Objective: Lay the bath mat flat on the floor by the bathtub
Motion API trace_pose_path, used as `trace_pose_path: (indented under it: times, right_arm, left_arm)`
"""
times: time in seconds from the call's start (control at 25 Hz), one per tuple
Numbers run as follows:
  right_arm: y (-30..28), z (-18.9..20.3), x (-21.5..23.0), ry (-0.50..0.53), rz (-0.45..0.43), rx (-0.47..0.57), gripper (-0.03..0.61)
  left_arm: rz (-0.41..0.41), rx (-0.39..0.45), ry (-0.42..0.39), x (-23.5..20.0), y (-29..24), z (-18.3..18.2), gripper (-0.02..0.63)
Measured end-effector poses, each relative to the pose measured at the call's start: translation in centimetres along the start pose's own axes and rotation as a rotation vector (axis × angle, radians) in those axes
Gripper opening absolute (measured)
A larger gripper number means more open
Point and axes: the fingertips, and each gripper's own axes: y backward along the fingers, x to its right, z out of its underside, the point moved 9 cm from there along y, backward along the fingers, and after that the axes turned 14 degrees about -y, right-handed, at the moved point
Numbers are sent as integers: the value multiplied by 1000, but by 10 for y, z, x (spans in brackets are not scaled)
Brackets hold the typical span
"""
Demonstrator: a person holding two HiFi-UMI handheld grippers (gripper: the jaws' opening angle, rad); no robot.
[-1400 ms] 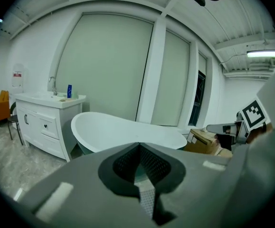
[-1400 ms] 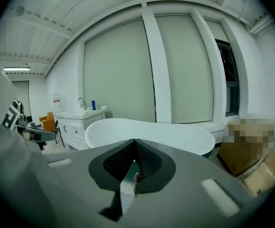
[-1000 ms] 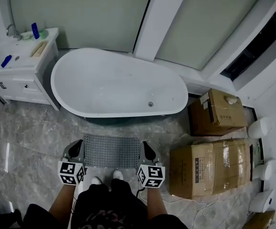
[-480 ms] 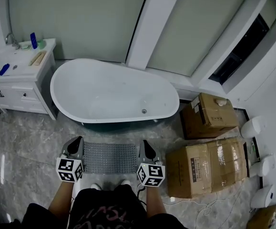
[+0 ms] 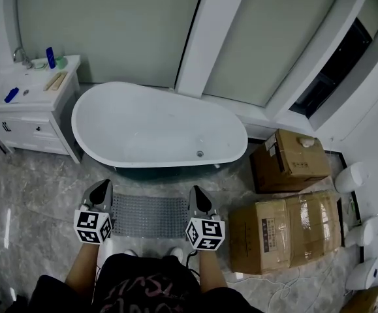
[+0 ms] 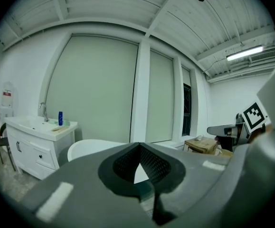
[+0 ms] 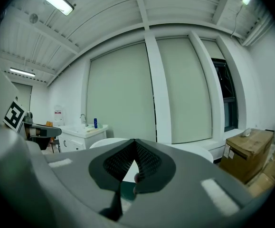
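Note:
A grey, knobbly bath mat (image 5: 151, 215) stretches between my two grippers in the head view, just in front of the white oval bathtub (image 5: 156, 126). My left gripper (image 5: 102, 188) is at the mat's left edge and my right gripper (image 5: 197, 193) at its right edge. Both have their jaws together, and the mat seems pinched by its sides. In the left gripper view the left gripper (image 6: 139, 146) has its jaws closed, pointing toward the tub (image 6: 87, 146). The right gripper (image 7: 135, 141) looks the same in its own view, with a sliver of teal under the jaws.
A white vanity (image 5: 29, 103) with a tap and bottles stands left of the tub. Two cardboard boxes (image 5: 293, 158) (image 5: 283, 230) sit on the marble floor at the right, near white fixtures (image 5: 348, 175). My feet (image 5: 175, 253) are just behind the mat.
Both grippers have risen a little with the mat between them, jaws still together. The head camera has tilted slightly, so the tub and vanity have shifted in the picture.

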Motion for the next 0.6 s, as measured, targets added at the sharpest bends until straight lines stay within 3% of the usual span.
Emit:
trace_pose_path:
  times: [0.28,0.6]
  right_arm:
    - [2,-13,28,-66,-51,20,23]
    - [4,-22,39,-10,-103,5,22]
  left_arm:
    - [-63,10,-41,22,-3,-16,0]
    - [-101,30,-57,40,-2,-28,0]
